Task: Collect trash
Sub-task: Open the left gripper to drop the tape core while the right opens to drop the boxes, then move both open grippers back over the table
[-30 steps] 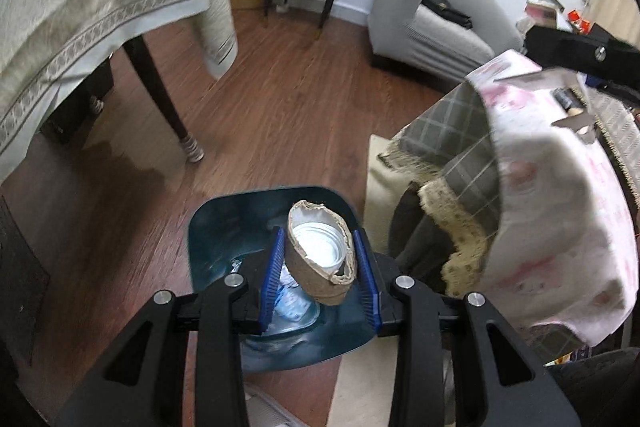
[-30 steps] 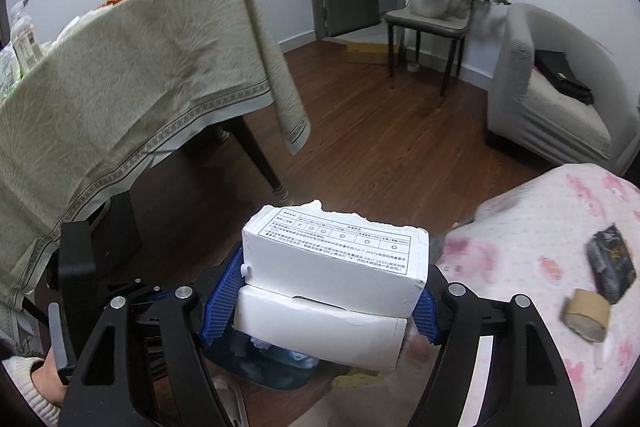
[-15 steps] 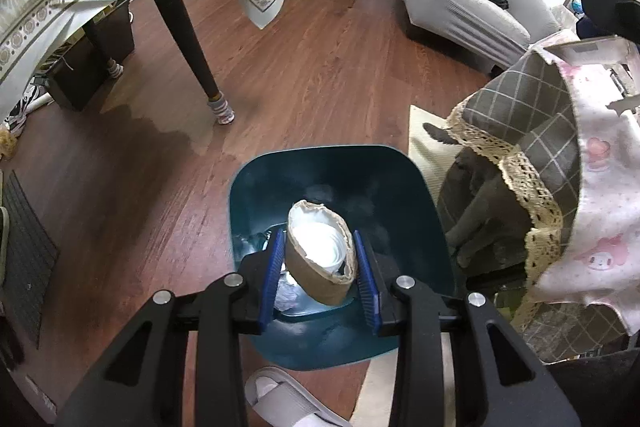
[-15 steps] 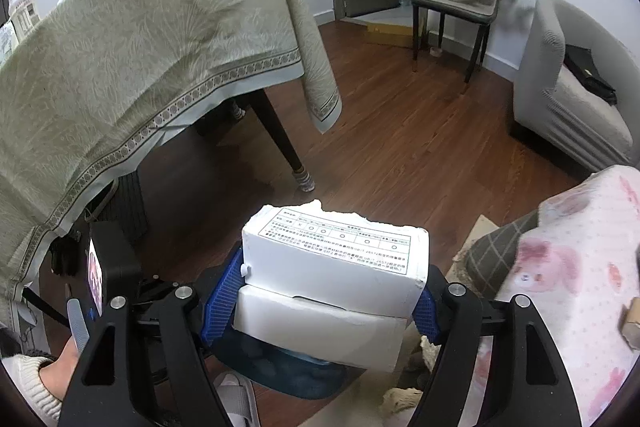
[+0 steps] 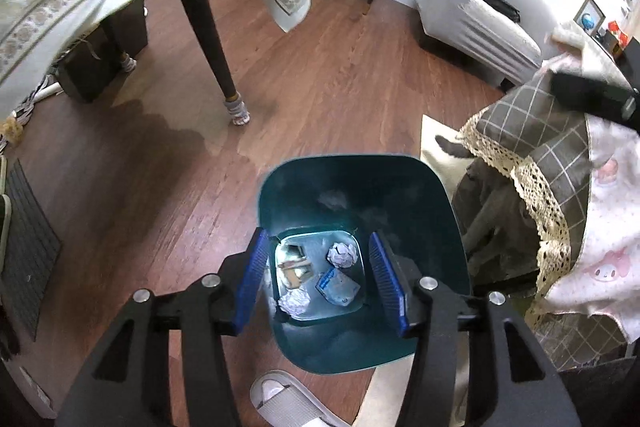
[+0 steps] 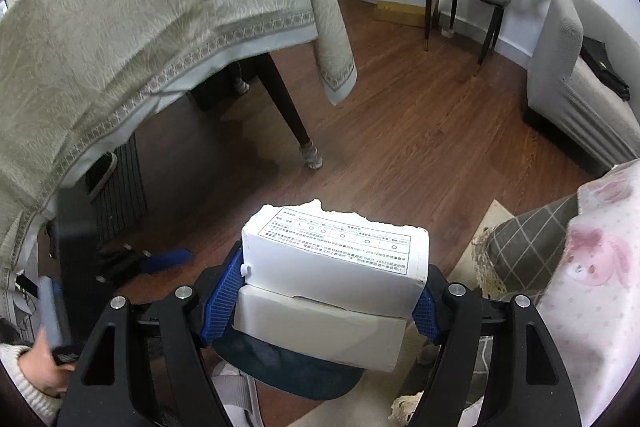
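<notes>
Down on the wood floor (image 5: pixel 340 75), a teal bin (image 5: pixel 440 227) holds crumpled paper (image 5: pixel 342 254) and a blue wrapper (image 5: pixel 336 285). Above it the left gripper (image 5: pixel 320 277) hangs spread wide, empty. Nearby, the right gripper (image 6: pixel 320 295) is clamped on a torn white box (image 6: pixel 332 267), over the bin's rim beside a pink tablecloth (image 6: pixel 600 287).

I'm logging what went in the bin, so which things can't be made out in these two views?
- Trash bin, right wrist view: its inside is hidden by the white box.
- Items on the bin floor, left wrist view: two crumpled paper balls show; the rest is too small to identify.
- Slipper, left wrist view: cut off by the bottom edge.
</notes>
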